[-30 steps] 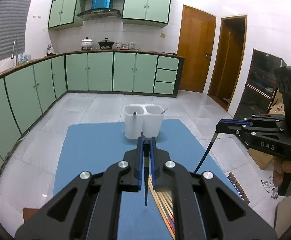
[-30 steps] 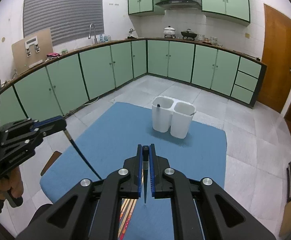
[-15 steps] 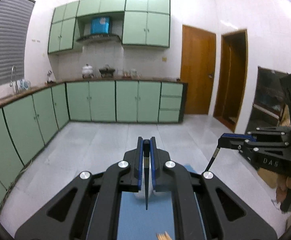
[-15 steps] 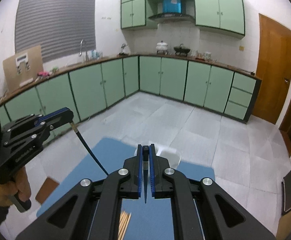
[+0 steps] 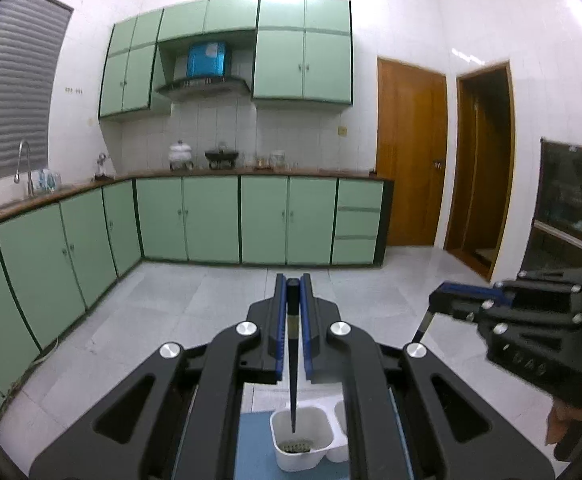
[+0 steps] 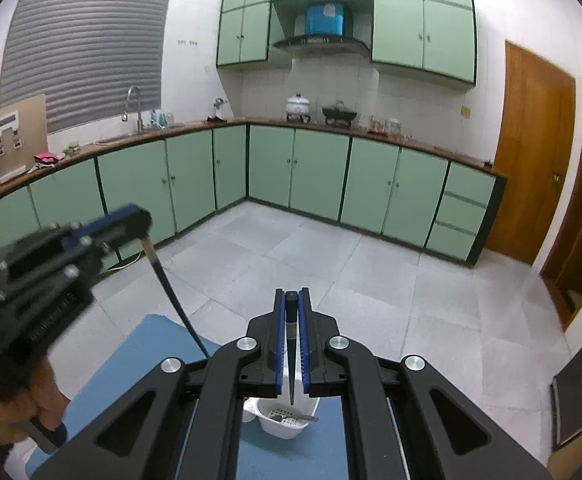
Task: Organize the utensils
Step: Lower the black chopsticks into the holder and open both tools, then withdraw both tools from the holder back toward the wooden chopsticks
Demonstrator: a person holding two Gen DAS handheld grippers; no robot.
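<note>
From my left wrist, my left gripper [image 5: 292, 312] is clamping a black chopstick [image 5: 293, 364], its tip hanging over the white utensil holder [image 5: 303, 440]. From my right wrist, my right gripper [image 6: 291, 320] is pinching another chopstick [image 6: 291, 356] above the holder's other compartment [image 6: 287, 420].

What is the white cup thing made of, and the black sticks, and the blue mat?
White holder: looks like matte plastic, with thin, smooth, rounded walls.
Black chopstick in the left gripper, and in the right gripper: probably lacquered wood or plastic; dark, smooth, tapering. Hard to tell which.
Blue mat: seems soft, dull rubber or fabric; no shine.
</note>
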